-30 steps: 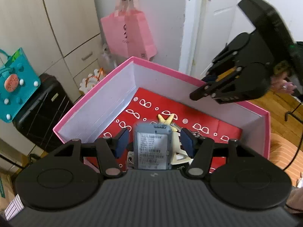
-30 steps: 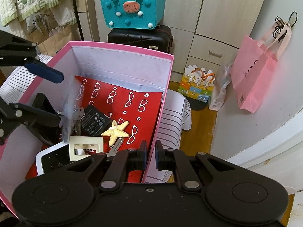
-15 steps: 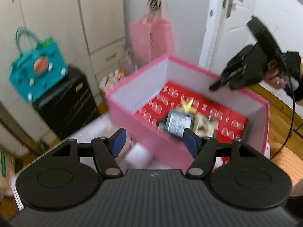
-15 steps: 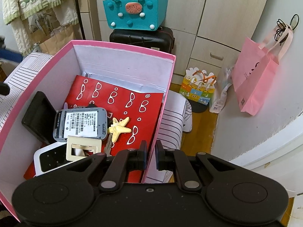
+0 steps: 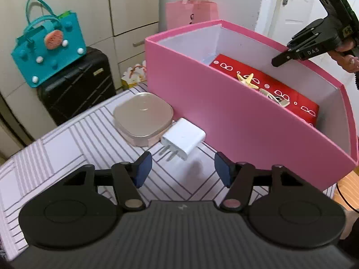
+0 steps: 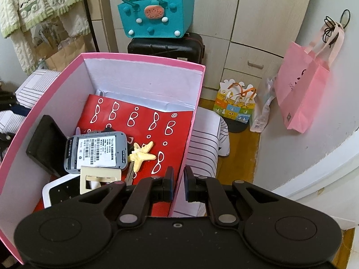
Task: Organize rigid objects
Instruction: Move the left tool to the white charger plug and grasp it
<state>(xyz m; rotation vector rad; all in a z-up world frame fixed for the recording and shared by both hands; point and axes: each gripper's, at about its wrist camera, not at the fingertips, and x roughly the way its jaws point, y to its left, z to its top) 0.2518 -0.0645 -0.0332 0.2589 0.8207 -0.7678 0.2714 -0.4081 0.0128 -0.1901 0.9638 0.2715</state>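
Left wrist view: the left gripper [image 5: 182, 169] hovers with fingers apart and empty, having just narrowed a little. Just beyond it, a white plug adapter [image 5: 183, 139] and a square tin [image 5: 143, 118] lie on the striped tabletop [image 5: 67, 148] beside the pink box [image 5: 235, 121], seemingly yet to be packed.

Right wrist view: the right gripper [image 6: 178, 185] pinches the box's near right wall with nearly closed fingers. Inside lie a grey device [image 6: 96, 150], a starfish [image 6: 141, 155] and a black case [image 6: 46, 145], already stowed.

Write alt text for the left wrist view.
The left gripper, fingers apart and empty, points at a white plug adapter beside a square metal tin on striped cloth, next to a pink box.
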